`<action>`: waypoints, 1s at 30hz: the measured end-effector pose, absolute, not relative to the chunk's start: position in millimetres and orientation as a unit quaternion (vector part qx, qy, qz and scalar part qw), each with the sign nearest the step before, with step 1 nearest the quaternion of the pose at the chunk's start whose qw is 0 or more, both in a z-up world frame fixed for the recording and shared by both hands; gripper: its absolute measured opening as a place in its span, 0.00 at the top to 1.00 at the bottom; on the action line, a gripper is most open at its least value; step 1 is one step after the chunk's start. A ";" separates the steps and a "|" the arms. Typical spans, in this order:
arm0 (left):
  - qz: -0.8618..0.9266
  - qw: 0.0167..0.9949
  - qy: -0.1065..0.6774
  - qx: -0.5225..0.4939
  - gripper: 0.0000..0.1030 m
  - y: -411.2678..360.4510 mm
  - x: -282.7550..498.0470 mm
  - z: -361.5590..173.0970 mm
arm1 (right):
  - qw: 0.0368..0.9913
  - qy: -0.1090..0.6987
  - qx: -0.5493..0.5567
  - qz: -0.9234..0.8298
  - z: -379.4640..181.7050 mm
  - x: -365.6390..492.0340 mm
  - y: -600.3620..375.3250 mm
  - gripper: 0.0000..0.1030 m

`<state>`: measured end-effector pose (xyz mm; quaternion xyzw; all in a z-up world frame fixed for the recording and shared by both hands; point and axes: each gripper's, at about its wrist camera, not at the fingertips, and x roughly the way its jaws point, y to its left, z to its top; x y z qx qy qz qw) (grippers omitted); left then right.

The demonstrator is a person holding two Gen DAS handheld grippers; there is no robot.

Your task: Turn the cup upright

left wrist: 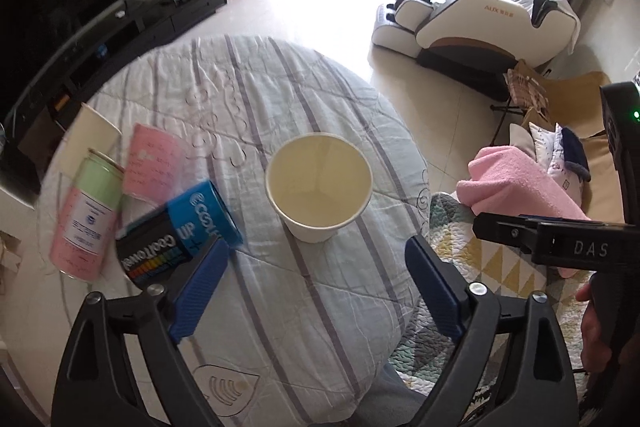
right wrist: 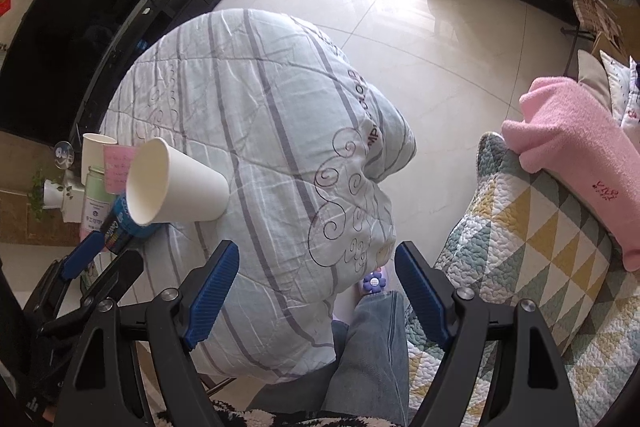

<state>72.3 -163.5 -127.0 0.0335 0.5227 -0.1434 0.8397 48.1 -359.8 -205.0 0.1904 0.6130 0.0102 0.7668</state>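
A white paper cup (left wrist: 319, 187) stands upright, mouth up, on the striped quilt-covered table (left wrist: 280, 307). It is empty. In the right wrist view the cup (right wrist: 176, 183) shows at the left, looking tilted by the fisheye lens. My left gripper (left wrist: 316, 267) is open and empty, its blue pads a little back from the cup on either side. My right gripper (right wrist: 316, 267) is open and empty, over the table's right edge, well right of the cup. The left gripper's blue finger (right wrist: 86, 247) shows at the lower left in the right wrist view.
Left of the cup lie a blue CoolTowel canister (left wrist: 180, 231), a pink-green can (left wrist: 86, 215) and a pink note (left wrist: 150, 163). A second paper cup (right wrist: 94, 155) stands behind them. A quilted sofa (right wrist: 520, 267) with a pink towel (right wrist: 580, 155) is on the right. A person's leg (right wrist: 368, 347) is below.
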 end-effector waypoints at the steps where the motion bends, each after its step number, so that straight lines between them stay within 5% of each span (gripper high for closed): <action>1: -0.145 0.843 0.516 0.036 0.08 -162.7 71.2 -121.0 | 0.770 0.609 0.188 0.011 -200.5 47.7 -358.5 0.21; 9: -0.145 0.859 0.490 0.033 0.01 -150.5 62.4 -89.9 | 0.794 0.584 0.168 0.012 -165.3 31.7 -346.6 0.21; 30: -0.142 0.882 0.449 0.030 0.00 -120.2 33.8 -53.5 | 0.828 0.535 0.167 -0.001 -119.8 -7.6 -332.9 0.21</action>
